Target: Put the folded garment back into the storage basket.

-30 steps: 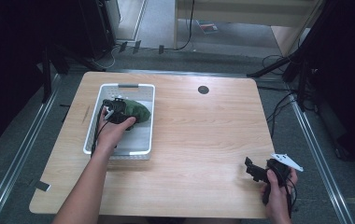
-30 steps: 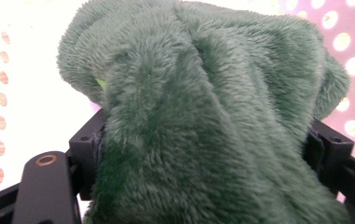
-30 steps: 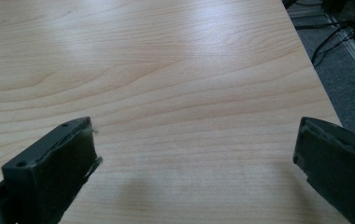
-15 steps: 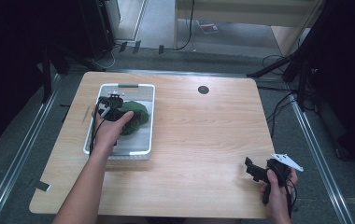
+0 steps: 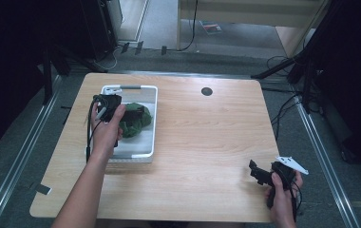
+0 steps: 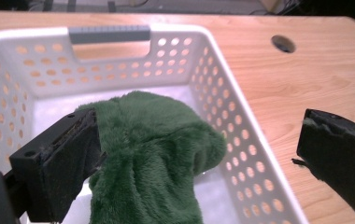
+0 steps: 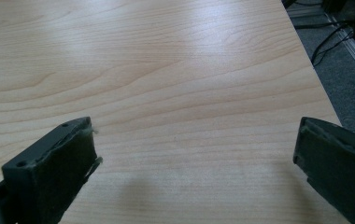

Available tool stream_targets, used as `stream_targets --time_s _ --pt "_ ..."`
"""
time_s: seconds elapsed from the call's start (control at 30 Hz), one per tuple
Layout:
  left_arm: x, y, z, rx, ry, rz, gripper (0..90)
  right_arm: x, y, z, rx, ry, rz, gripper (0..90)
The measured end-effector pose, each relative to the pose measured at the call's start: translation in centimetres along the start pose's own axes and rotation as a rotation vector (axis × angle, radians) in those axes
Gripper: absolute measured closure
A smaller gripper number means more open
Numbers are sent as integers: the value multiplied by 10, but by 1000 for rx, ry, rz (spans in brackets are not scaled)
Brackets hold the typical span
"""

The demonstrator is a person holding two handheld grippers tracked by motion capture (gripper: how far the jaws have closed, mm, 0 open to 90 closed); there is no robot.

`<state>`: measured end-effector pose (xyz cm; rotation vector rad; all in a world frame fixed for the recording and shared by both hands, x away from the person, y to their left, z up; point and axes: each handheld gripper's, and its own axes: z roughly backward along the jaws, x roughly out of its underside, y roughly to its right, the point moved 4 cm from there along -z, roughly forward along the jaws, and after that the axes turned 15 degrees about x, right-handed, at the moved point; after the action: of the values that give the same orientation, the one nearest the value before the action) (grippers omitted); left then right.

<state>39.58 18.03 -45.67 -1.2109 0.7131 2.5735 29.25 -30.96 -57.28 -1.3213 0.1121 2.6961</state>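
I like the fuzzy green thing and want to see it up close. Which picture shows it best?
The left gripper view: the green fuzzy cloth is big and close there, lying in the white basket between the open jaws. In the high view the cloth is small and partly hidden behind the left gripper.

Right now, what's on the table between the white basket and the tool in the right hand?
Nothing: in the high view, bare wood runs from the white basket to the right tool.

Cloth (image 5: 133,124) in basket (image 5: 153,124) at table's (image 5: 207,142) left, left tool (image 6: 192,154) apparently above it, right tool (image 5: 257,174) near-right.
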Motion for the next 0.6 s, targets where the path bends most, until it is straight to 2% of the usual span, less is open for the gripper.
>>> stream_targets --time_s 0.13,0.23,0.6 --pt "-3 6 13 21 41 -18 2 0 0 0 1 -1 1 0" --pt "-5 8 26 21 77 -26 2 0 0 0 1 0 0 0" --pt "4 7 54 15 137 -50 2 0 0 0 3 0 0 0"
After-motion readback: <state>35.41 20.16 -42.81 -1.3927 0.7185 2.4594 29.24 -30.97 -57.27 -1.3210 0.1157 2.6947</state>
